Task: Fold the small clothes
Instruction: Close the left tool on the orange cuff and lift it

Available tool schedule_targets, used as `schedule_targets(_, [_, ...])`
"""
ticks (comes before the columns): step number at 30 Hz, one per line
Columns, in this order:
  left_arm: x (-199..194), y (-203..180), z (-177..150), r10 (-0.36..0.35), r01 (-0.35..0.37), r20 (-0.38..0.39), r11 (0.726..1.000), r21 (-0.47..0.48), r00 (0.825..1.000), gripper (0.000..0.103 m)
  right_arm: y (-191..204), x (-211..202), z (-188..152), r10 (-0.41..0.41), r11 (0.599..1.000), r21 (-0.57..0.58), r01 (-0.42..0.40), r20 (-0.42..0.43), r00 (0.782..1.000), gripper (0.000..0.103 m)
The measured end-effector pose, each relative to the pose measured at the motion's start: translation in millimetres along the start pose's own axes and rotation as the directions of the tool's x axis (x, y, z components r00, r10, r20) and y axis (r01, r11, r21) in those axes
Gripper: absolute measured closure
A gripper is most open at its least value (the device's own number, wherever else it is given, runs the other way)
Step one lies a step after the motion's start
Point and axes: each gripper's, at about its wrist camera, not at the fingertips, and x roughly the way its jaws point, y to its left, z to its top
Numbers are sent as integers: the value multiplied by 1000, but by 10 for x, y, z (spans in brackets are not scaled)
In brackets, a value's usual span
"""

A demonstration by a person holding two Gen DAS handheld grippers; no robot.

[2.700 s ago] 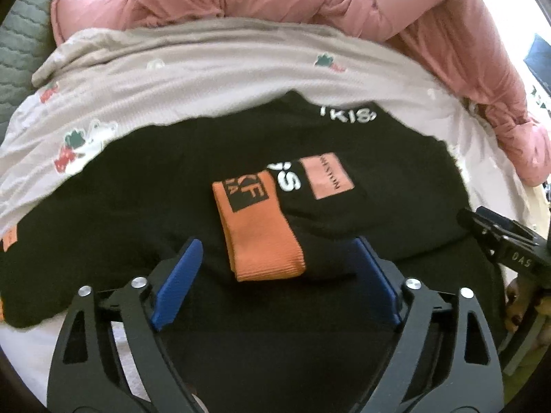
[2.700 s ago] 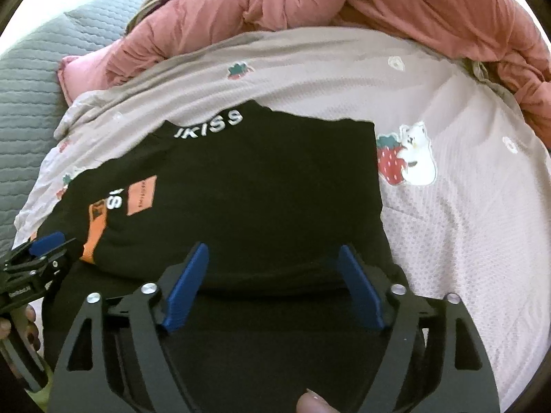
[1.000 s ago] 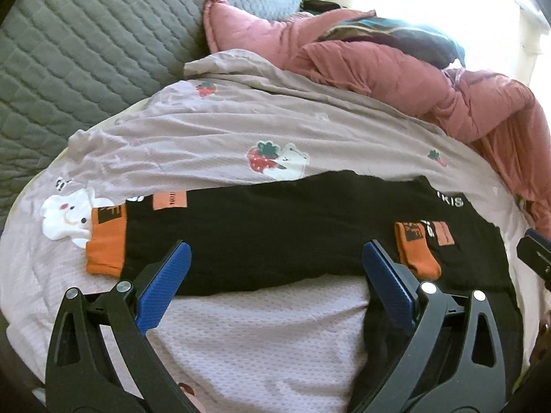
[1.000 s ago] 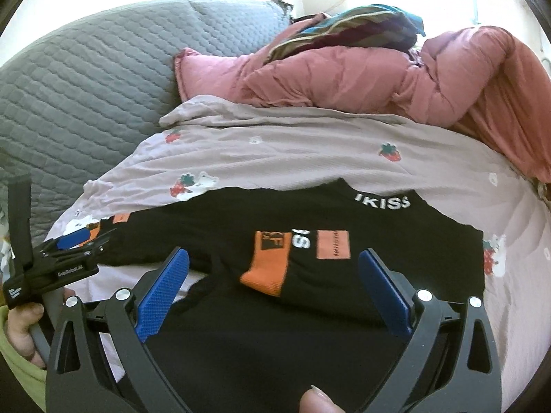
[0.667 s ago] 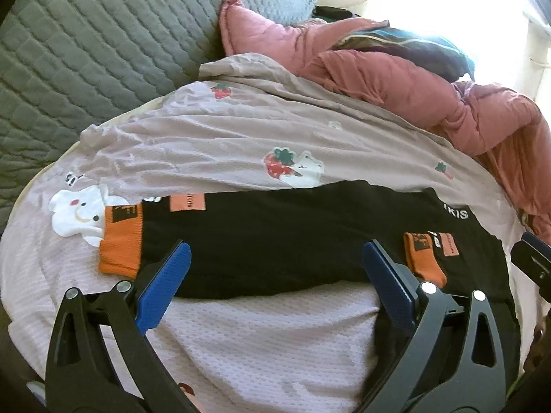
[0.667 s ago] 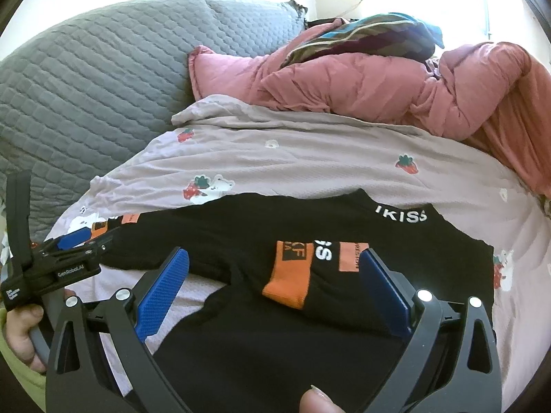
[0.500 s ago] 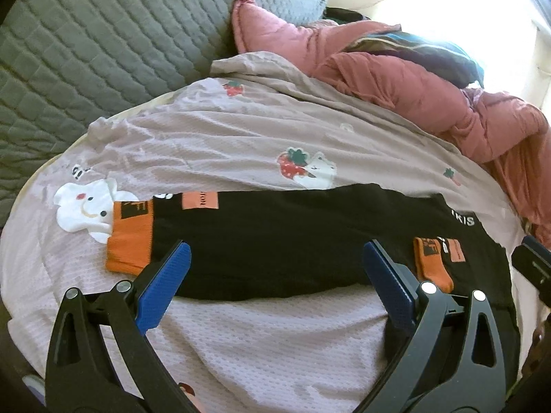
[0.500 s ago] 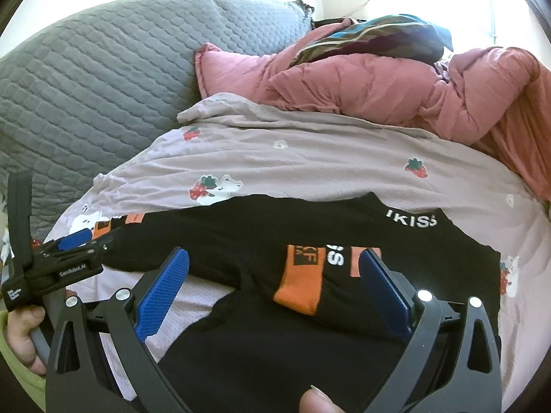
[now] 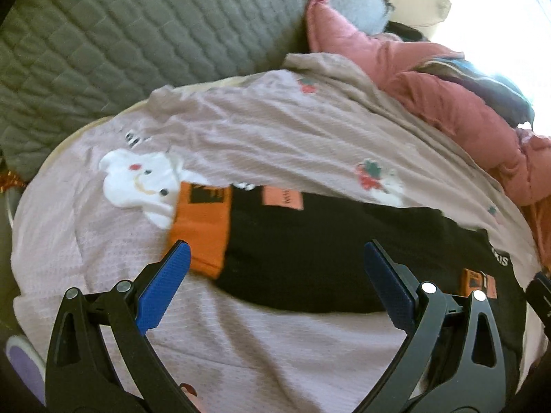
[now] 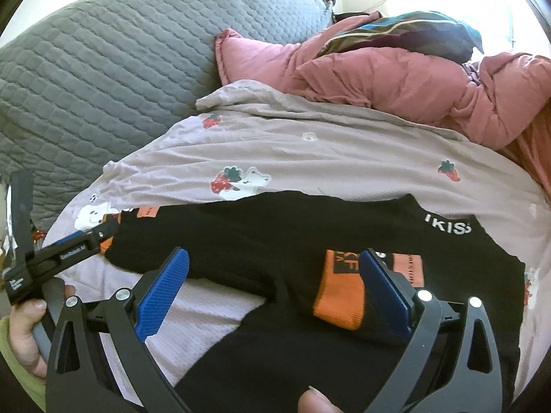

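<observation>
A black long-sleeved top (image 9: 320,251) with orange cuffs lies flat on the bed. Its left sleeve stretches out to the left and ends in an orange cuff (image 9: 199,230). The other sleeve is folded across the body, its orange cuff (image 10: 341,292) lying on the black cloth. My left gripper (image 9: 272,275) is open and empty, hovering just short of the stretched sleeve with its left finger near the cuff. It shows at the left of the right wrist view (image 10: 69,247). My right gripper (image 10: 275,278) is open and empty above the top's body (image 10: 310,241).
The pale lilac bedsheet (image 9: 275,144) with strawberry and bear prints covers the bed. A pink quilt (image 10: 396,79) and a dark striped cloth (image 10: 406,34) are heaped at the back. A grey quilted cushion (image 10: 103,62) stands at the left.
My left gripper has left the folded sleeve and swung left to the stretched sleeve's orange cuff, drawing nearer. My right gripper has pulled back slightly. Both stay open.
</observation>
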Motion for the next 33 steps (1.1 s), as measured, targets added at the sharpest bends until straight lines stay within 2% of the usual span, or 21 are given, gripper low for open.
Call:
schedule_targets(4, [83,122,-18,-3,1,-35,999,-38,999,10,106,63,17,14,1000,-19,-14,-6,1000,5])
schedule_targets(10, [176,279,-38,-44,37,-61,993,-114,997,10,377,190,60,49,995,-83,-50,-19,999,5])
schedule_targets(15, [255,384,-68,-82,68,-75,982,-176,994,25,557,413,55,52,989,-136,-59,-58,997,5])
schedule_targets(22, [414,506,-45,-106,93,-47,972,-217,993,48,615,592,-28,69,990,-117,-80,-99,993,5])
schedule_targets(23, [435,515,-38,-106,94,-47,972,-216,993,54,609,605,-46,68,991,-111,-80,-105,992,5])
schedule_targets(24, [446,528,-38,-105,94,-43,973,-213,994,65,599,615,-59,67,991,-104,-79,-111,992,5])
schedule_targets(29, [434,627,-35,-154,149,-1,962,-226,988,93,471,588,-102,68,996,-46,-73,-113,991,5])
schedule_targets(30, [399,644,-24,-162,161,14,959,-232,987,96,437,567,-107,68,997,-35,-72,-110,992,5])
schedule_targets(33, [309,605,6,-174,181,52,960,-215,983,96,325,487,-124,63,998,-4,-64,-97,993,5])
